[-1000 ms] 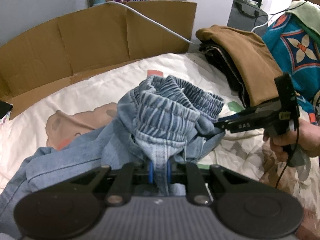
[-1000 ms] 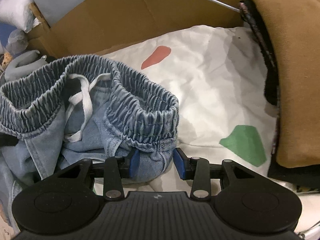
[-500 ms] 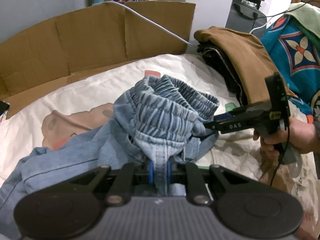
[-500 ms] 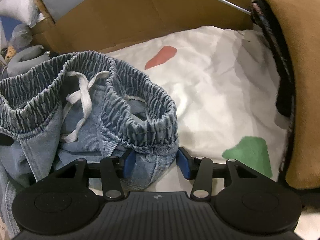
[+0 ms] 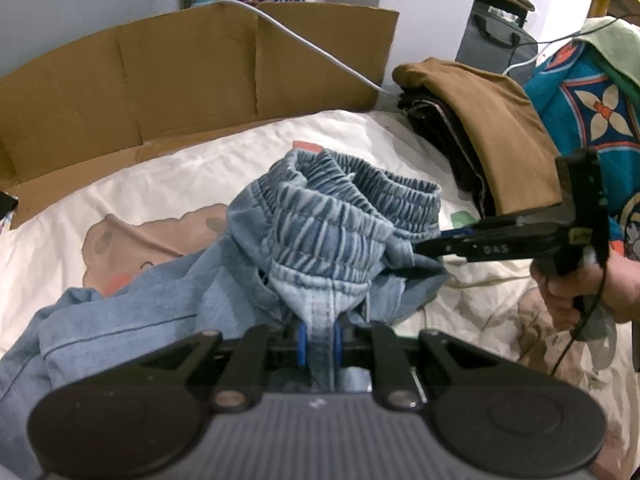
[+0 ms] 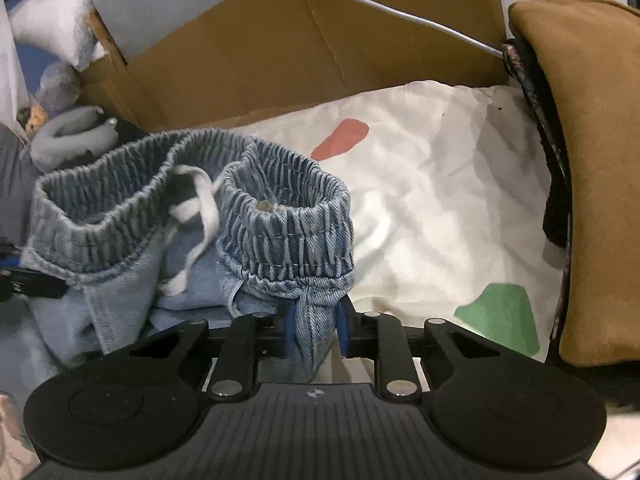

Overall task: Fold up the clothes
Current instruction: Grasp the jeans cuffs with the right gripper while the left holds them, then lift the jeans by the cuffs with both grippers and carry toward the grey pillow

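Left gripper (image 5: 319,345): blue pads clamped on a narrow fold of the denim trousers (image 5: 340,240), pinched at the seam just below the gathered elastic waistband (image 5: 332,220). The cloth rises directly ahead of the jaws and the waistband stands bunched above them; the legs trail away to the left of this gripper across the printed bedsheet (image 5: 168,184).

Right gripper (image 6: 314,334): jaws closing, with a pleat of the same trousers between the pads, again just under the waistband; whether both pads already press on the cloth is not fully clear, though the fabric fills most of the gap. A white drawstring (image 6: 200,216) hangs inside the waist opening, ahead and to the left of this gripper. In the left wrist view the right gripper (image 5: 424,246) reaches in from the right, held by a hand (image 5: 576,284).

Beyond the trousers, a stack of folded clothes (image 6: 592,160) lies to the right, and a cardboard panel (image 5: 192,76) stands behind the bed.

Handling, as judged: denim is soft yet fairly weighty, limp, neither slippery nor fragile. The thick elastic band bunches and resists flattening, so holds at the two side seams of the waist should let it hang straight
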`<state>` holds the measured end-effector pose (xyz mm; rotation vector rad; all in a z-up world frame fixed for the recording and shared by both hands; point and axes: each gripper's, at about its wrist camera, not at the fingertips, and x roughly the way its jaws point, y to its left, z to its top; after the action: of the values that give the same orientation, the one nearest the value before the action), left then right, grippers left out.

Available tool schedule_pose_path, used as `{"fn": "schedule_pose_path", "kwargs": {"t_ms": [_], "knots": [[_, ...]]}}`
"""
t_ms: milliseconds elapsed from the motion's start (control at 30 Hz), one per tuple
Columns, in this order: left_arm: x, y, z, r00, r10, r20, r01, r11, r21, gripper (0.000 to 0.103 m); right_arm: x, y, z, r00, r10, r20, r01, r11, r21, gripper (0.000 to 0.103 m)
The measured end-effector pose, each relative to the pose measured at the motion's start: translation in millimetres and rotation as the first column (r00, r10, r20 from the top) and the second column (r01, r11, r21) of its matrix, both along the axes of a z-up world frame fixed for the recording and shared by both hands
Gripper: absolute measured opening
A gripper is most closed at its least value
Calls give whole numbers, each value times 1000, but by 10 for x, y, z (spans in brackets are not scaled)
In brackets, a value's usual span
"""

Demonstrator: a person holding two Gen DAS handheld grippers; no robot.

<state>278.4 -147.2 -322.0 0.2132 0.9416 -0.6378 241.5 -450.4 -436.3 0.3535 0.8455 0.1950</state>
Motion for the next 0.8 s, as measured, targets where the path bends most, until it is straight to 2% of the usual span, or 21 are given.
{"fn": "schedule_pose_path", "kwargs": {"t_ms": [233, 333, 367, 400, 533, 600, 700, 800], "knots": [[8, 28, -13, 1000, 5, -4, -6, 1000, -20, 13, -39, -124, -8, 999, 49, -7, -48, 991, 127, 27], [9, 43, -32, 1000, 0, 0, 0, 999, -39, 13, -37, -128, -35, 996, 84, 4, -84, 984, 155, 41], [13, 45, -45, 1000, -1, 1, 1, 999, -45, 13, -31, -119, -50, 995, 96, 8, -96, 981, 167, 49], [17, 48, -60, 1000, -1, 0, 1, 999, -53, 13, -21, -102, -68, 994, 108, 10, -108, 979, 172, 51], [41, 63, -127, 1000, -3, -4, 2, 996, -92, 13, 63, 34, -195, 988, 153, -8, -151, 981, 118, 48], [57, 89, -160, 1000, -1, -12, 0, 994, -112, 13, 106, 38, -240, 989, 148, -17, -146, 984, 104, 28], [74, 133, -180, 1000, 9, -27, -13, 990, -143, 13, 153, -76, -252, 993, 113, -43, -104, 979, 176, 23], [85, 173, -175, 999, 25, -41, -31, 986, -163, 13, 160, -172, -221, 994, 90, -65, -71, 966, 250, 26]]}}
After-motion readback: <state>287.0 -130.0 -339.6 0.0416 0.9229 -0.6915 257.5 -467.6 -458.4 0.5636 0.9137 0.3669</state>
